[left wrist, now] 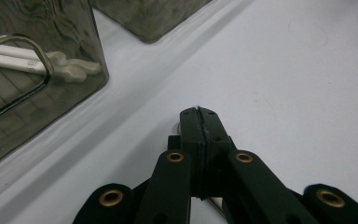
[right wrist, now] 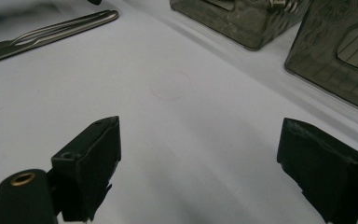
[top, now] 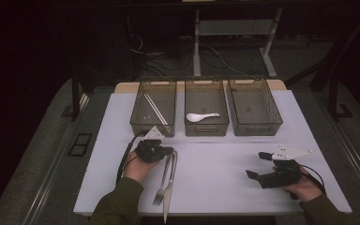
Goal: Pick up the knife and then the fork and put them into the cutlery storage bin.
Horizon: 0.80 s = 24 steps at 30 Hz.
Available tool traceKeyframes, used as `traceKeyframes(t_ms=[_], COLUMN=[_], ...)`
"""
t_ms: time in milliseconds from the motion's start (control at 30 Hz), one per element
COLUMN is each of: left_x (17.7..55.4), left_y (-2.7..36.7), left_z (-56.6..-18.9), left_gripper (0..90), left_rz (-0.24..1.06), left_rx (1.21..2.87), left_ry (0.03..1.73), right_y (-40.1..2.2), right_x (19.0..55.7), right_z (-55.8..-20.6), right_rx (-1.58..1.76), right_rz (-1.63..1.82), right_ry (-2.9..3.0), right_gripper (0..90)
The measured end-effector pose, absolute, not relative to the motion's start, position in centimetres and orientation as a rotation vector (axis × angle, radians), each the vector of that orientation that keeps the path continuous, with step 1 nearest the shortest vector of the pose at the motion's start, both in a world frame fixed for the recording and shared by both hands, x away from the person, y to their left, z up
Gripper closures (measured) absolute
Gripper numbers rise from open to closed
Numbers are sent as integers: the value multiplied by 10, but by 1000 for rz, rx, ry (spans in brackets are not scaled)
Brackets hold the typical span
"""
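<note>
From above, the left tongs (top: 168, 153) sit at the handle ends of a fork (top: 161, 185) and knife (top: 168, 190) lying together on the counter (top: 215, 178); the right tongs (top: 257, 165) rest well apart. The left gripper view shows jaws pressed together, nothing visibly between them. The right gripper view shows wide, empty jaws.

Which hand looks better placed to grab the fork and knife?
The left. The left gripper, jaws shut, sits right at the handle ends of the fork and knife; the right gripper, open, rests far across the table.
</note>
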State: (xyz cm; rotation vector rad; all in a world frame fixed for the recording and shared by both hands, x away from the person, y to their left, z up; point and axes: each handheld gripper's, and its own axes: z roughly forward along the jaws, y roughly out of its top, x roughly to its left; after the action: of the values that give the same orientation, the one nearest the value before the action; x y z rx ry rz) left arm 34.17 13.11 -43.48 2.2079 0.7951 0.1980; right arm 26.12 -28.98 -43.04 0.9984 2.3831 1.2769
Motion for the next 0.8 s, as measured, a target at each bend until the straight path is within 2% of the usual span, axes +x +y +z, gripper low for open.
traceKeyframes(t_ms=[800], left_x=[345], left_y=[122], left_z=[-443], left_gripper=[890], left_rz=[188], left_rx=[2248], left_ry=[801], right_y=[-290], right_x=[261], right_z=[-430], right_rx=[1001], right_rz=[1274], right_ry=[2383], right_gripper=[134])
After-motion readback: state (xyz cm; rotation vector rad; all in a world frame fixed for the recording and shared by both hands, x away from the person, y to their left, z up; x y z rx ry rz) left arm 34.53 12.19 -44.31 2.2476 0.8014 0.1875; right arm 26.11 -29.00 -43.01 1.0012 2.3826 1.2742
